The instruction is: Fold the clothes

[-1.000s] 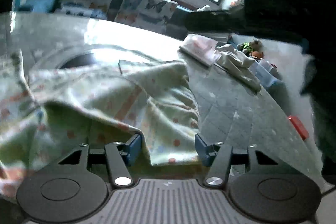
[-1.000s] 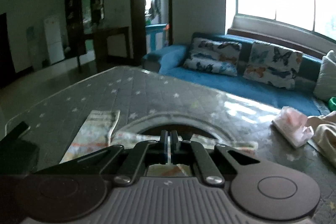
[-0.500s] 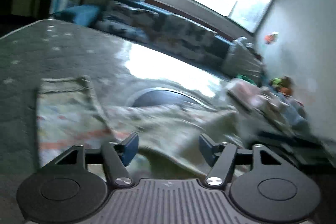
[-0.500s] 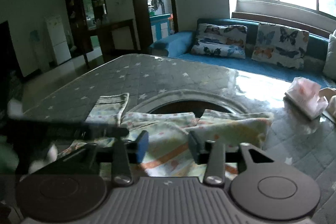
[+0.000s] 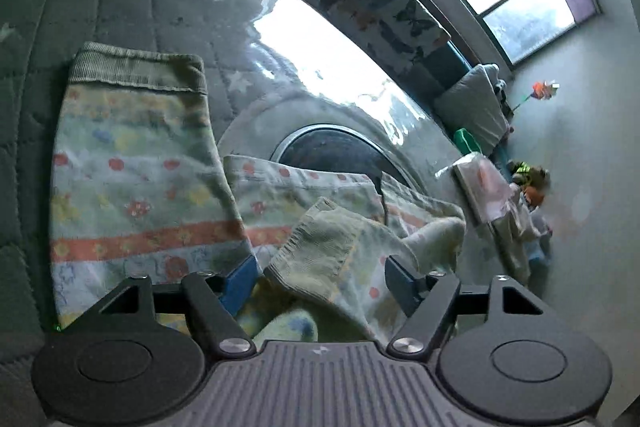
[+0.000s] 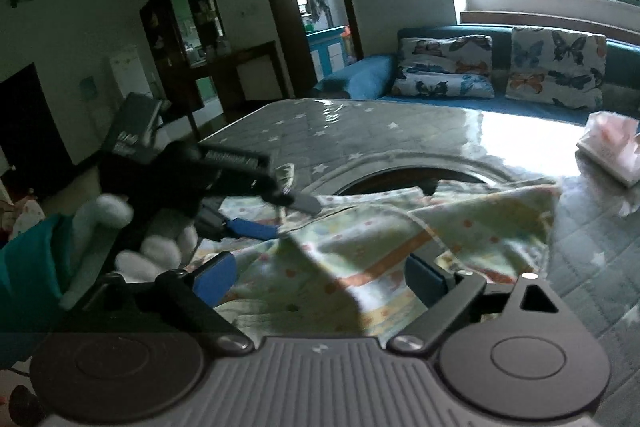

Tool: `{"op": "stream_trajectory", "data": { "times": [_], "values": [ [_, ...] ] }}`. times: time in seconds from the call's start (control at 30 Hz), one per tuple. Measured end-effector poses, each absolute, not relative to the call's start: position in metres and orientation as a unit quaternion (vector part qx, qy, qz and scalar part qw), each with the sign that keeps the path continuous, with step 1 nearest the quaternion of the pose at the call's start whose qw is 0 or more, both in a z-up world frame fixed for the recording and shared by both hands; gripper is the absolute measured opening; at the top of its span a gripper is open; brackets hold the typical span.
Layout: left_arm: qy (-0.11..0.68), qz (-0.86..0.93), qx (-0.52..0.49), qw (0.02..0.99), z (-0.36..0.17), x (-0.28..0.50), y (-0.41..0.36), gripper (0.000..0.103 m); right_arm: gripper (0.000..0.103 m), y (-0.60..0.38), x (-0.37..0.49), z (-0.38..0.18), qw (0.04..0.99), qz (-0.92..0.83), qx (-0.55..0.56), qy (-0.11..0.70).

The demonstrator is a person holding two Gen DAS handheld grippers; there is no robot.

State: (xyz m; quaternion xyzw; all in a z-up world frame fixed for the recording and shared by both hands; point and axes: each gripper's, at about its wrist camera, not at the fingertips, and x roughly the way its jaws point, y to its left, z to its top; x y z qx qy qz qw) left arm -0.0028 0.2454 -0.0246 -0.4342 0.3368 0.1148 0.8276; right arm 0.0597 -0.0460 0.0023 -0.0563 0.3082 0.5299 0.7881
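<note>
A pale green garment (image 5: 136,179) with coloured dots and an orange stripe lies half folded on the grey star-quilted table (image 5: 120,7). One ribbed cuff (image 5: 320,247) is turned over onto it. My left gripper (image 5: 320,281) hovers low over that cuff; its jaws are closing, the cuff lies between them and the pads do not press it. In the right wrist view the garment (image 6: 400,239) spreads under my right gripper (image 6: 318,277), whose jaws are opening wide with loose cloth between them. The left gripper (image 6: 280,217), in a white-gloved hand (image 6: 156,251), shows at the left.
A round dark opening (image 5: 332,151) sits in the table just behind the garment. A pink folded item (image 6: 612,147) and more laundry lie at the table's right side. A blue sofa with butterfly cushions (image 6: 556,67) stands beyond the far edge.
My right gripper went from shut to wide open and sank toward the garment. The left gripper swung sideways and rolled; the garment now lies flatter with a cuff folded over.
</note>
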Motion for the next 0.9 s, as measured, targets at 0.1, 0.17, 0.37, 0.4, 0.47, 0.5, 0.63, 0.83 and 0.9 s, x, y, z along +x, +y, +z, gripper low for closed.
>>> {"op": "stream_trajectory", "data": {
  "times": [0.1,0.17,0.37,0.4,0.47,0.5,0.63,0.83,0.9],
  "values": [
    [0.340,0.115,-0.442,0.822,-0.025,0.000,0.246,0.049,0.097,-0.044,0.055,-0.003,0.785,0.532,-0.051,0.314],
    [0.345,0.114,-0.447,0.817,-0.027,0.000,0.246,0.046,0.098,-0.044,0.053,-0.006,0.783,0.532,-0.046,0.319],
    [0.338,0.118,-0.480,0.801,-0.032,-0.005,0.249,0.048,0.100,-0.044,0.047,-0.010,0.782,0.534,-0.042,0.320],
    [0.335,0.119,-0.485,0.799,-0.034,-0.006,0.250,0.048,0.100,-0.043,0.046,-0.010,0.782,0.533,-0.044,0.319],
    [0.331,0.119,-0.493,0.796,-0.035,-0.008,0.250,0.050,0.100,-0.042,0.044,-0.011,0.783,0.533,-0.047,0.318],
    [0.330,0.119,-0.495,0.795,-0.035,-0.008,0.250,0.050,0.100,-0.042,0.043,-0.012,0.783,0.533,-0.048,0.317],
    [0.326,0.121,-0.504,0.791,-0.039,-0.006,0.250,0.041,0.100,-0.036,0.042,-0.010,0.786,0.533,-0.057,0.310],
    [0.302,0.095,-0.501,0.806,-0.027,-0.004,0.249,0.008,0.088,-0.027,0.035,-0.009,0.806,0.513,-0.092,0.280],
    [0.296,0.083,-0.496,0.812,-0.020,-0.001,0.247,0.007,0.082,-0.021,0.036,-0.009,0.813,0.505,-0.111,0.269]
  ]
}}
